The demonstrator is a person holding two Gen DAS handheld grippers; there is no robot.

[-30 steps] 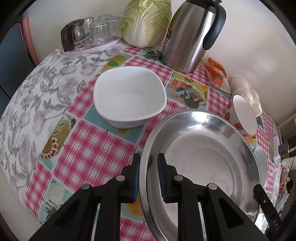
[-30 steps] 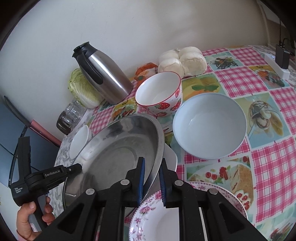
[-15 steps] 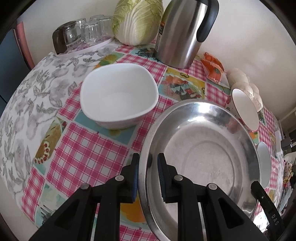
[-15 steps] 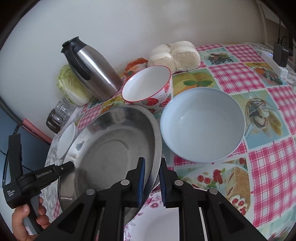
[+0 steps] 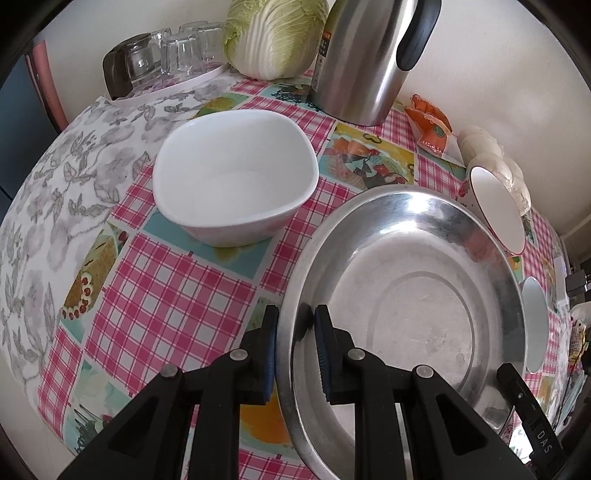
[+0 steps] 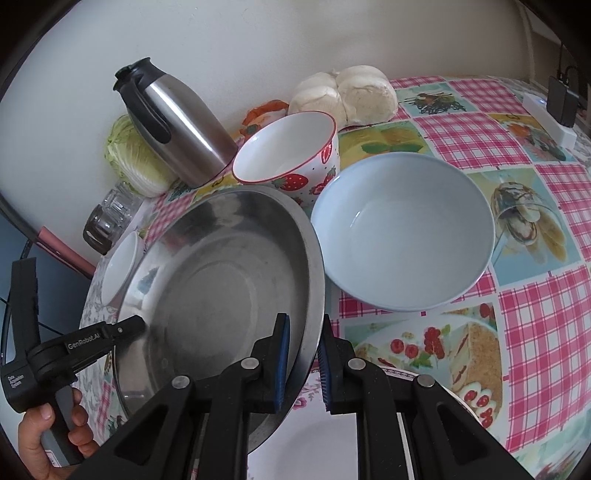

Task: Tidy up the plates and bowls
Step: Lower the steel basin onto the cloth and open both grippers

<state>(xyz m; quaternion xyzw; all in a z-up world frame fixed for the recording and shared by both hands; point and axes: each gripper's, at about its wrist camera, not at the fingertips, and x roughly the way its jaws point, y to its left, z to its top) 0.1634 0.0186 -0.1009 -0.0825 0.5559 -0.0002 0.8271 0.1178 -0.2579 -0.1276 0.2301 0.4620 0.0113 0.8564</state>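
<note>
A large steel plate point(image 5: 413, 295) point(image 6: 221, 288) is held just above the checked tablecloth by both grippers. My left gripper point(image 5: 295, 332) is shut on its near-left rim and shows in the right wrist view as the left gripper point(image 6: 133, 326). My right gripper point(image 6: 303, 339) is shut on the opposite rim. A white square bowl point(image 5: 236, 181) point(image 6: 118, 266) stands to the plate's left. A strawberry bowl point(image 6: 288, 147) point(image 5: 498, 206) and a pale blue bowl point(image 6: 402, 236) point(image 5: 535, 317) stand on its other side. A floral plate point(image 6: 332, 443) lies under the right gripper, partly hidden.
At the back stand a steel thermos jug point(image 5: 369, 55) point(image 6: 173, 118), a cabbage point(image 5: 273, 33), a tray of glasses point(image 5: 170, 55), an orange packet point(image 5: 428, 122) and white buns point(image 6: 343, 92). A power strip point(image 6: 550, 118) lies far right. A person's hand point(image 6: 48, 435) holds the left gripper.
Both grippers keep their hold on the steel plate. The plate has shifted slightly and now covers more of the floral plate beneath it.
</note>
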